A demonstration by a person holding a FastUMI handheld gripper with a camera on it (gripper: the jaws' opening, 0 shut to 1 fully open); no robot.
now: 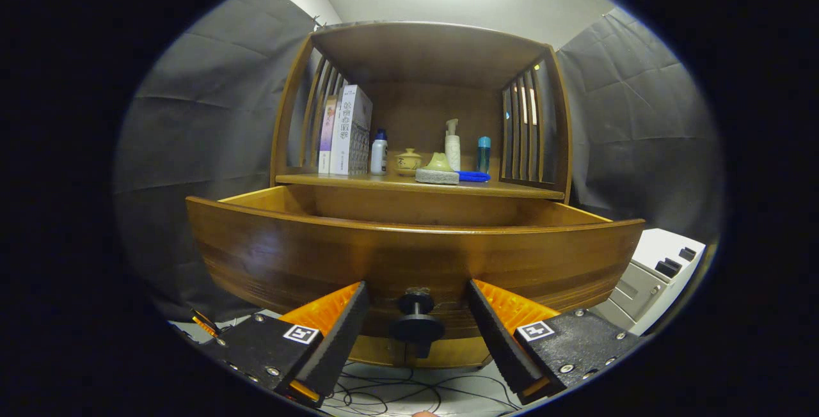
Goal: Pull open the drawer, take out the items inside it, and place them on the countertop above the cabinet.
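Drawer (409, 257) pulled out under countertop (422, 185); its contents hidden behind front panel. Hand-held gripper (417, 327) fingers apart, straddling knob (416, 322), not touching. Risk: reaching in blind over panel, fingers strike front edge.

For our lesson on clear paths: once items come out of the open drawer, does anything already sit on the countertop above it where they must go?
Yes. On the countertop stand books, bottles, a small pot and a sponge, all toward the back. The front strip looks free. The open fingers flank the drawer knob.
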